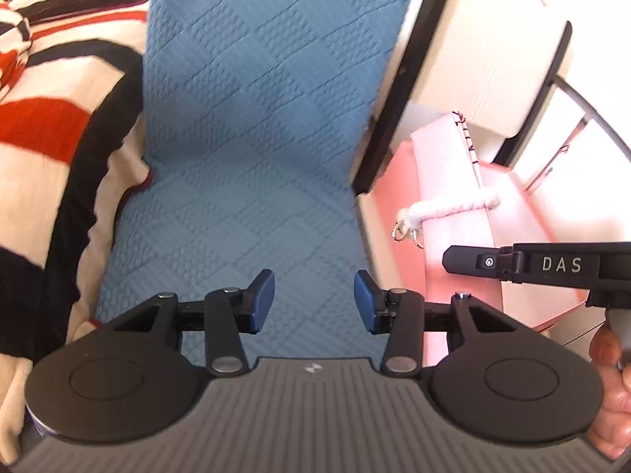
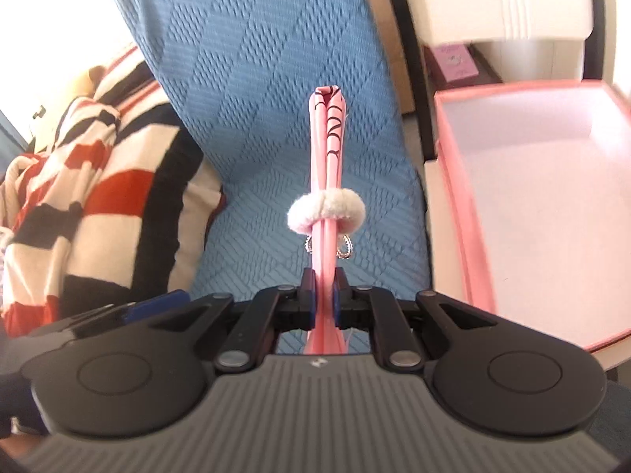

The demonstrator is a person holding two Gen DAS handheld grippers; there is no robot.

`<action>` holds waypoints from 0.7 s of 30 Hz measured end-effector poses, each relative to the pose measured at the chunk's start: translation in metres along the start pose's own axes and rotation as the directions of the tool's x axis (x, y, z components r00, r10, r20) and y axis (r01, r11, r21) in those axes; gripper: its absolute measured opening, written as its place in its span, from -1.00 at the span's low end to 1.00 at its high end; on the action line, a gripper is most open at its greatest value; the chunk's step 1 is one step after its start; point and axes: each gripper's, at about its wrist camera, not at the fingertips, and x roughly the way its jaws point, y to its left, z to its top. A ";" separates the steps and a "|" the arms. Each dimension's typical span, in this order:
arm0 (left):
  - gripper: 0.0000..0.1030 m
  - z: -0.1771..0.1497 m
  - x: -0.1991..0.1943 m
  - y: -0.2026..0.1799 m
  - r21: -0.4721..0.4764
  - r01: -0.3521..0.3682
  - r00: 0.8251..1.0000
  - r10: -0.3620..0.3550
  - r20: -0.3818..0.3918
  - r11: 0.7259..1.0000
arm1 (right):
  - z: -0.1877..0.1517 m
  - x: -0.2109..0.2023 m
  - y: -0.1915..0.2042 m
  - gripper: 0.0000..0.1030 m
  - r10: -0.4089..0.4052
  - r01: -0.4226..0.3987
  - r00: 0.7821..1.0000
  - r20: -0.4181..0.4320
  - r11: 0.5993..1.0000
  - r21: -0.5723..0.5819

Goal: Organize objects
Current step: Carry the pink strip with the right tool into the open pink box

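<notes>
Pink box [image 2: 465,213] interior only from right wrist

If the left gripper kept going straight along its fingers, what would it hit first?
Most likely the blue quilted cover. The left gripper is open and empty, and only that fabric lies ahead between its fingers. The pink box sits off to the side, though depth is uncertain.
</notes>
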 end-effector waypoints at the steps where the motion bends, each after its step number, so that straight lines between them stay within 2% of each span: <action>1: -0.02 0.004 -0.003 -0.006 0.002 0.009 1.000 -0.009 0.007 1.000 | 0.003 -0.007 0.000 -0.78 0.001 -0.001 1.000 0.009 1.000 -0.002; 11: -0.01 0.041 -0.011 -0.079 0.057 0.068 0.996 -0.070 0.047 0.996 | 0.034 -0.065 -0.033 -0.77 -0.009 0.007 0.997 0.083 1.000 0.021; 18: -0.01 0.053 0.011 -0.132 0.110 0.096 0.995 -0.100 0.028 0.989 | 0.048 -0.085 -0.074 -0.77 -0.024 0.017 0.993 0.117 0.998 0.061; 21: 0.05 0.056 0.026 -0.150 0.130 0.098 0.995 -0.102 0.017 0.987 | 0.052 -0.085 -0.097 -0.77 -0.032 0.022 0.992 0.119 0.996 0.091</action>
